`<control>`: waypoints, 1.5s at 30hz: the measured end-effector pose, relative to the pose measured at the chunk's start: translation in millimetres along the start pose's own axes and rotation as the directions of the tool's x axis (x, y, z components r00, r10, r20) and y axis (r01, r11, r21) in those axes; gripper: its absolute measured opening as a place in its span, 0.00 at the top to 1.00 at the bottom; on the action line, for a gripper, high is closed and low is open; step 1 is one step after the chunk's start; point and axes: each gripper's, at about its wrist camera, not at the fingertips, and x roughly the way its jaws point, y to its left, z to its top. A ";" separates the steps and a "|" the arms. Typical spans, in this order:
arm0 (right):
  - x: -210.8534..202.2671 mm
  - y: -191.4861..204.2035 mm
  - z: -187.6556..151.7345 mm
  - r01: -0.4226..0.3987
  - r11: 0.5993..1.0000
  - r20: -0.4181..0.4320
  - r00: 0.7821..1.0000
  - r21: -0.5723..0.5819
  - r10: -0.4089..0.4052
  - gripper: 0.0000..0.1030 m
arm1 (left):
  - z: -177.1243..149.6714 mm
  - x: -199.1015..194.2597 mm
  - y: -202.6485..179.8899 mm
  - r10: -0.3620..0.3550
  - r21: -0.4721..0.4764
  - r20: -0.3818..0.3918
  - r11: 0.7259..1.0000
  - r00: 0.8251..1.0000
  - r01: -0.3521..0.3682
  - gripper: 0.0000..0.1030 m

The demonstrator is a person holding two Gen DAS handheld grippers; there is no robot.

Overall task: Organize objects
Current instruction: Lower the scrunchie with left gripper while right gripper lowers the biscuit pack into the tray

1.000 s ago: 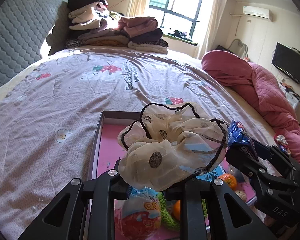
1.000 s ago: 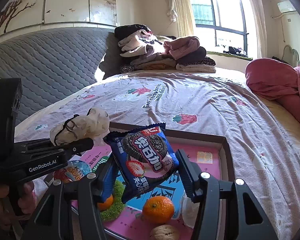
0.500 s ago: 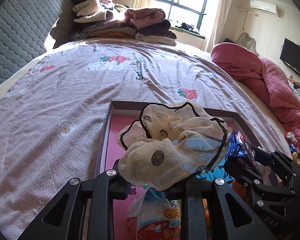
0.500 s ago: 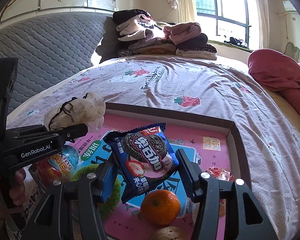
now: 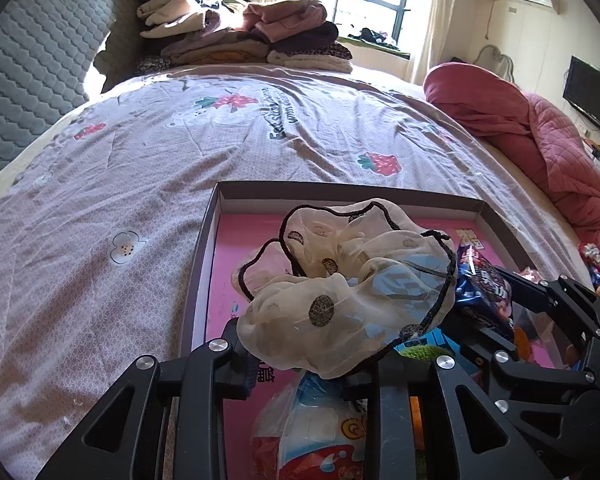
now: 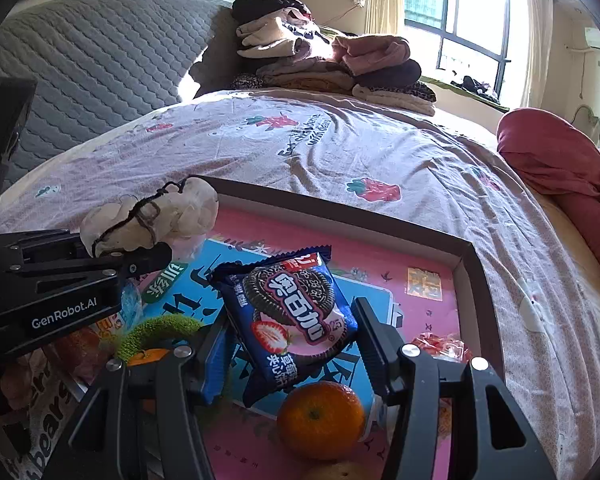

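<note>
Both your tongs have sunk toward the tray on the bed since a second ago. Your left tongs, jaws just been opening, carry the sheer cream scrunchie draped across the fingers above the tray's pink floor. Your right tongs grip the blue cookie packet over an orange.

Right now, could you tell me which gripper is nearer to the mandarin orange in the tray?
Right. The right gripper, holding the cookie packet, hangs just above the mandarin orange; the left gripper, carrying the scrunchie, is farther left.
</note>
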 end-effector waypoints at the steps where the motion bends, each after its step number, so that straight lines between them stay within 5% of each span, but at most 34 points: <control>1: 1.8 2.0 0.6 0.003 1.000 -0.007 1.000 -0.008 -0.003 0.45 | 0.0 0.6 -0.3 0.000 0.001 -0.001 1.000 1.000 0.000 0.71; 26: 27.2 12.6 20.3 -0.040 0.998 -0.176 0.984 -0.058 0.029 0.45 | 1.4 3.7 5.2 0.005 -0.014 -0.034 1.000 0.999 -0.005 0.60; 40: 24.5 9.6 19.2 -0.014 0.999 -0.201 0.980 -0.038 0.006 0.43 | 3.1 -1.5 6.0 0.005 -0.007 -0.057 1.000 0.998 -0.005 0.59; 42: 24.4 8.7 19.2 -0.011 0.999 -0.209 0.978 -0.032 0.004 0.43 | 3.1 -2.8 6.0 0.008 -0.003 -0.062 1.000 0.998 -0.008 0.49; 45: 24.0 8.5 18.6 -0.006 1.000 -0.220 0.976 -0.026 0.000 0.43 | 2.9 -4.4 5.3 0.009 0.003 -0.066 1.000 0.998 -0.009 0.47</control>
